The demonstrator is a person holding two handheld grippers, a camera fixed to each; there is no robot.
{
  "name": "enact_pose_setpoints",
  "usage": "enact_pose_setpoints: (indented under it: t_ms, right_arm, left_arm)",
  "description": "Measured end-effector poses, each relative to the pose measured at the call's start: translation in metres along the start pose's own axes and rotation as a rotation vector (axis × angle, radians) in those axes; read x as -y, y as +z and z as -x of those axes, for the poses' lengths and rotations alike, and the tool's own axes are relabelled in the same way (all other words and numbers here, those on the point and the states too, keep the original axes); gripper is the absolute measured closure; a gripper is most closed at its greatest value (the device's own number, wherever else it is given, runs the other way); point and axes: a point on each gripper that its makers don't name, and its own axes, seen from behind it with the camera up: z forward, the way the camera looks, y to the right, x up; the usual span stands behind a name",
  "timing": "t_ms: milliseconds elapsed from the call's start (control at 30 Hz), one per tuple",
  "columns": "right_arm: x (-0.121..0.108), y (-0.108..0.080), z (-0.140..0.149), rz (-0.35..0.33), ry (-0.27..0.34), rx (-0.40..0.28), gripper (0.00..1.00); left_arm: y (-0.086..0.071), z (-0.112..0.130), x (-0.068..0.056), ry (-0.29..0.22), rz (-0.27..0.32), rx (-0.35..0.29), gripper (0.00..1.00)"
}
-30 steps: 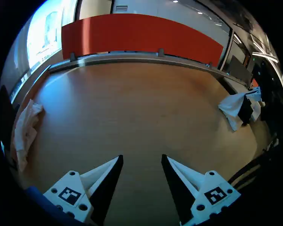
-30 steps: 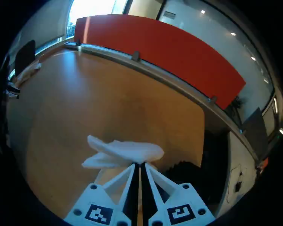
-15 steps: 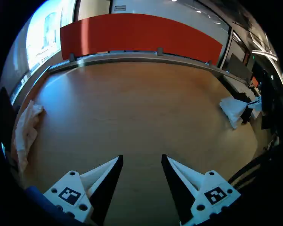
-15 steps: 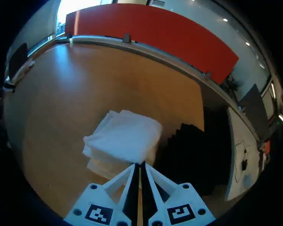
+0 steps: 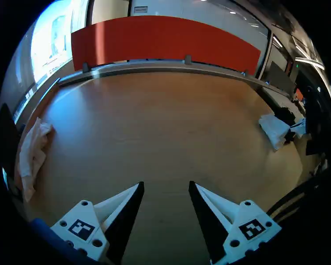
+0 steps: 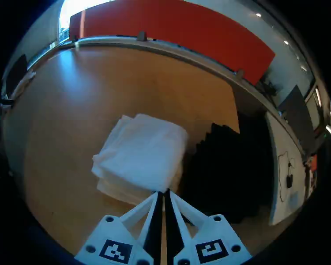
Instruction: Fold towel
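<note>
Your right gripper [image 6: 164, 196] has its fingers [image 6: 156, 214] together, w/ the near corner of the white folded cloth towel [image 6: 141, 152] running in btwn the tips at 6 o'clock in the right gripper view. It reads as a pinch on that corner, prob. to steer the top layer flat onto the layers below. The towel lies as a squarish stack on the light wooden surface [image 6: 73, 106], close to the surface's edge at 3 o'clock. Its edges look roughly lined up, so the fold seems nearly done; what's left is letting go w/o dragging the corner. Open slowly and back straight out toward 6 o'clock, else the top layer may slide off the stack.

Your left gripper [image 5: 165, 185] hovers w/ fingers apart, holding nothing, over bare wood. In the left gripper view the towel [image 5: 273, 128] sits well apart at 3 o'clock, so this hand is prob. parked clear so as not to snag the cloth. A pinkish crumpled cloth [image 5: 32, 154] lies at 9 o'clock by the surface edge, likely set aside. The red partition panel [image 5: 165, 37] runs along the far side at 12 o'clock.
</note>
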Motion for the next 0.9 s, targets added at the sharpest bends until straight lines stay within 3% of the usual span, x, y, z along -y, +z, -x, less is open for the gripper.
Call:
enact_pose_setpoints:
  t_ms: [500, 900]
  right_arm:
    - [0.0, 0.029, 0.042, 0.005, 0.093, 0.089, 0.94]
    - [0.0, 0.039, 0.052, 0.025, 0.108, 0.111, 0.94]
  left_arm:
    - [-0.002, 0.002, 0.004, 0.015, -0.019, 0.011, 0.26]
    - [0.001, 0.002, 0.004, 0.023, -0.022, 0.019, 0.26]
